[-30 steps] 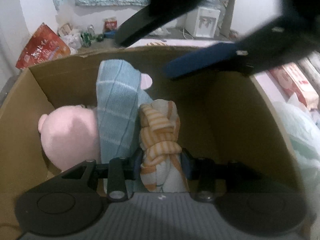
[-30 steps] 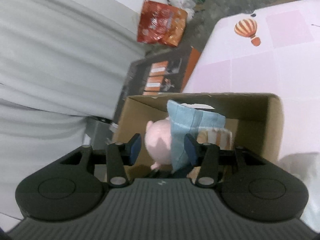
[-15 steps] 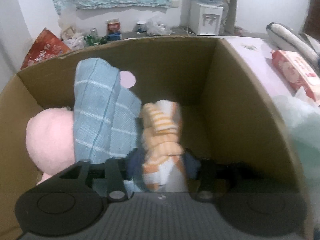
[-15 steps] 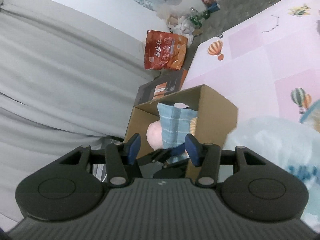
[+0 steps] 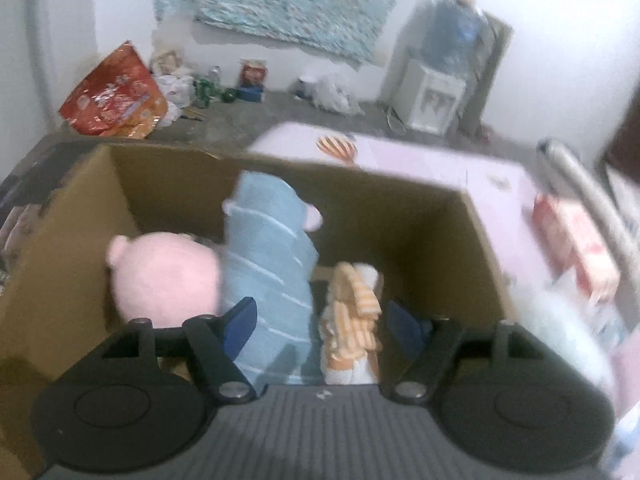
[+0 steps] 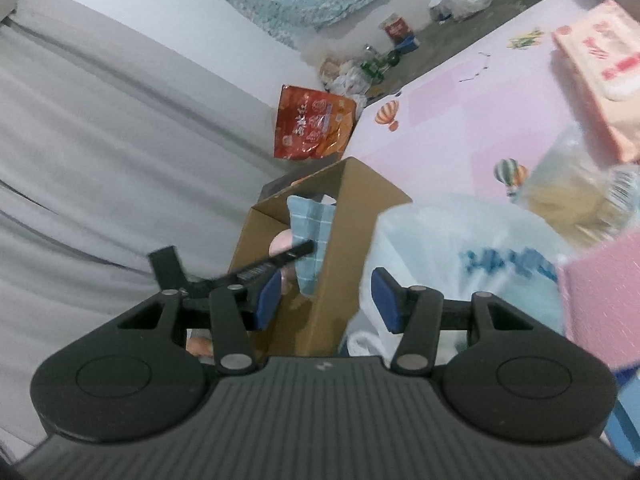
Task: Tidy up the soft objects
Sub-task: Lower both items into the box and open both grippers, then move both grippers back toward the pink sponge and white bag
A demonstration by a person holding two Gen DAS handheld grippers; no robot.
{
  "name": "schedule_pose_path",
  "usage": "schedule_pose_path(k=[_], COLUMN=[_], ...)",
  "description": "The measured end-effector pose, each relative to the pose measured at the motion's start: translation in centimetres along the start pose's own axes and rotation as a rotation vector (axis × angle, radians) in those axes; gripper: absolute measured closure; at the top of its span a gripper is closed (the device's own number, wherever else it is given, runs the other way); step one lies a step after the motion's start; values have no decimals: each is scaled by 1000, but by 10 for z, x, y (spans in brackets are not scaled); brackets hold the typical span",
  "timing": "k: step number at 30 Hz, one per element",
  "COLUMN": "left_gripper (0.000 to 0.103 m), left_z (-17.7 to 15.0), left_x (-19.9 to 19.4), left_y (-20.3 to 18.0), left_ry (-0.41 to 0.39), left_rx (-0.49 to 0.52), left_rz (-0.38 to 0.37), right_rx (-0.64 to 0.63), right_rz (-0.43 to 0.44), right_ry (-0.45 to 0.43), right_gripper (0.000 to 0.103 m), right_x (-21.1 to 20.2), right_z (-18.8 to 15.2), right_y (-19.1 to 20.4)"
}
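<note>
Now spread wide over the cardboard box (image 5: pixel 440 216), left gripper (image 5: pixel 320 320) jaws gripping nothing. Inside: pink plush (image 5: pixel 164 276), blue cloth (image 5: pixel 268 264), orange striped cloth (image 5: pixel 352 304). Likewise parted and empty beside the box, right gripper (image 6: pixel 324 296) jaws.

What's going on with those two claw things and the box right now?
Left gripper open, empty, over the cardboard box. Orange striped cloth in the box beside blue checked cloth and pink plush. Right gripper open, empty, outside the box. Nothing blocking.
</note>
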State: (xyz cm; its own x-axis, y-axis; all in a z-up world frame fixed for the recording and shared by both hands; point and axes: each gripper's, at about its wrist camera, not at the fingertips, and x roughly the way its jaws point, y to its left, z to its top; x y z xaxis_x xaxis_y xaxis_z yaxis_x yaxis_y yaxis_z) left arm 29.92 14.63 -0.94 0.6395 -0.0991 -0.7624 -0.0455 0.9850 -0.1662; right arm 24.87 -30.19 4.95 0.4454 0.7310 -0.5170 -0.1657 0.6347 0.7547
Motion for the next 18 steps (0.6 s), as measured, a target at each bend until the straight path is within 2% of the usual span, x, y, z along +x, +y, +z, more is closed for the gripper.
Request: schedule_pose_path(k=[4,9,14,18], left_gripper=[28,26,20,18], left_z=[0,-6,-31,-56], left_x=[-35,-95,-159,-199], left_y=[13,17,12,1], left_ry=[-57,-126,-164,-179], left_rx=[-48,-57,-17,-3], left_rz=[9,1,3,-52], right_rx=[12,34,55,104], right_rz=[-2,13,10,3], right_ry=[-40,-121,-212,-260], right_gripper=[53,53,50,48], right_x=[-23,-66,-117,-144], right_z=[-21,-50,-80,-105], right_y=[-6,-12,-30,-51])
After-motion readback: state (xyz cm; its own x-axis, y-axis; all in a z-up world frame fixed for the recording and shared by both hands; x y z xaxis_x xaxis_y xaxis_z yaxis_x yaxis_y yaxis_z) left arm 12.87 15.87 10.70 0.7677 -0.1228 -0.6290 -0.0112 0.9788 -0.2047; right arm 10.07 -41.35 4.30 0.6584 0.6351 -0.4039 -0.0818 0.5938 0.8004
